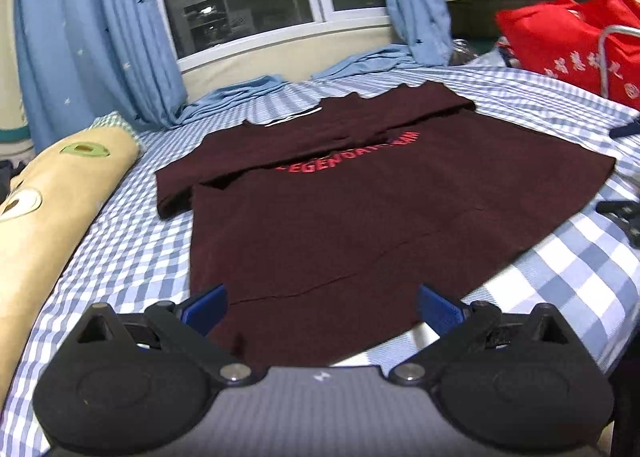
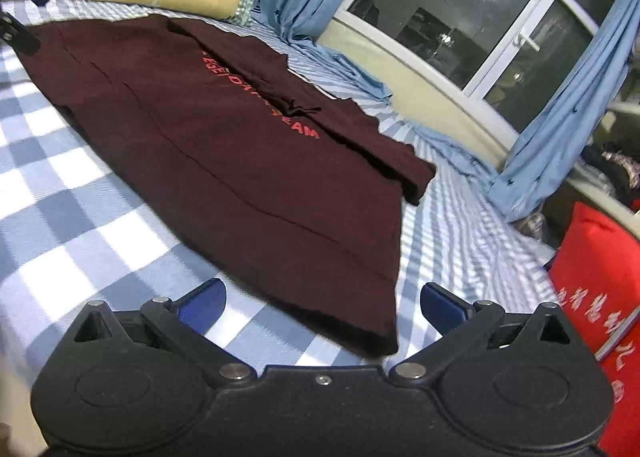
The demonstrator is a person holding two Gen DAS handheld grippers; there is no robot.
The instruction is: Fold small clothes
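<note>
Maroon T-shirt [image 1: 360, 217] with red lettering lies flat on the blue-checked bed [image 1: 132, 241], its sleeves folded in over the chest. In the left wrist view the left tongs [image 1: 322, 307] are spread wide, released, above the shirt's near hem at 6 o'clock. In the right wrist view the right tongs [image 2: 322, 303] are likewise released, over the hem's corner. An avocado-print pillow [image 1: 56, 201] lies at 9 o'clock of the shirt, a red bag [image 1: 572, 45] at 2 o'clock, blue curtains [image 1: 92, 29] at 11 o'clock.
</note>
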